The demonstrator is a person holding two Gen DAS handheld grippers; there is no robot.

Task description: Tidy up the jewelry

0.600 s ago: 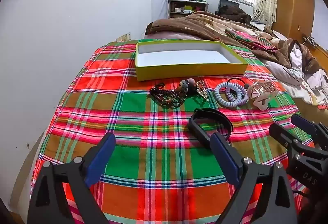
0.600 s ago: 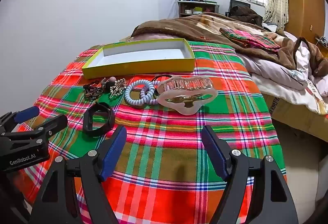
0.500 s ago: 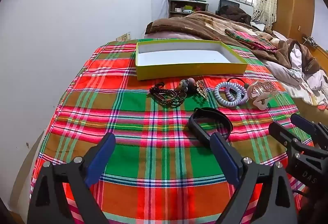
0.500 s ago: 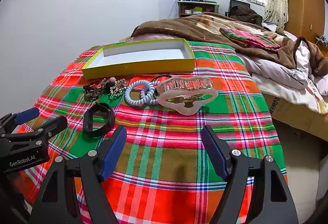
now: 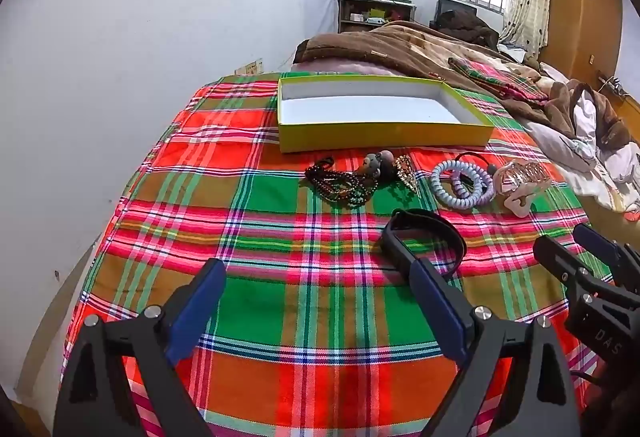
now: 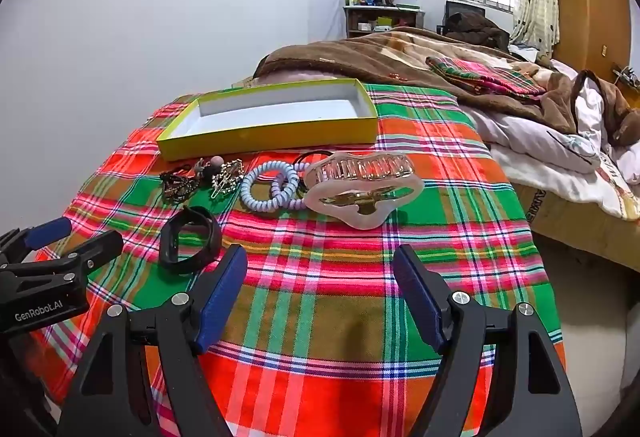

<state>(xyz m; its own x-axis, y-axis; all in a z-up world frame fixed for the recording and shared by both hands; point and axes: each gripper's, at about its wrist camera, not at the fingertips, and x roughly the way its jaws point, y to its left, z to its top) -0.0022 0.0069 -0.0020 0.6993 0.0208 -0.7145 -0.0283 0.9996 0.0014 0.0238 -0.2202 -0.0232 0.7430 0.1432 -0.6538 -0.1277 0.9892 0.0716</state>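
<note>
Both grippers are spread wide with nothing in them: my left gripper (image 5: 316,301) hangs over the plaid cloth (image 5: 256,197), and my right gripper (image 6: 320,289) does the same over on its side. Each one shows up at the edge of the other's camera.

All the jewelry sits in a loose row across the cloth, just in front of the yellow box (image 6: 268,129), which has a white inside and nothing in it. From left to right there's a dark beaded bracelet (image 5: 342,185), a little hair tie with grey and pink balls (image 5: 378,163), a gold sparkly clip (image 6: 228,177), the pale blue and lilac coil hair ties (image 6: 270,189), and a big pink claw clip (image 6: 362,185) touching the coils. A black band (image 5: 426,237) lies on its own, closer to me than the row, right by my left gripper's right finger. Behind the box there's a brown blanket (image 6: 380,57).
</note>
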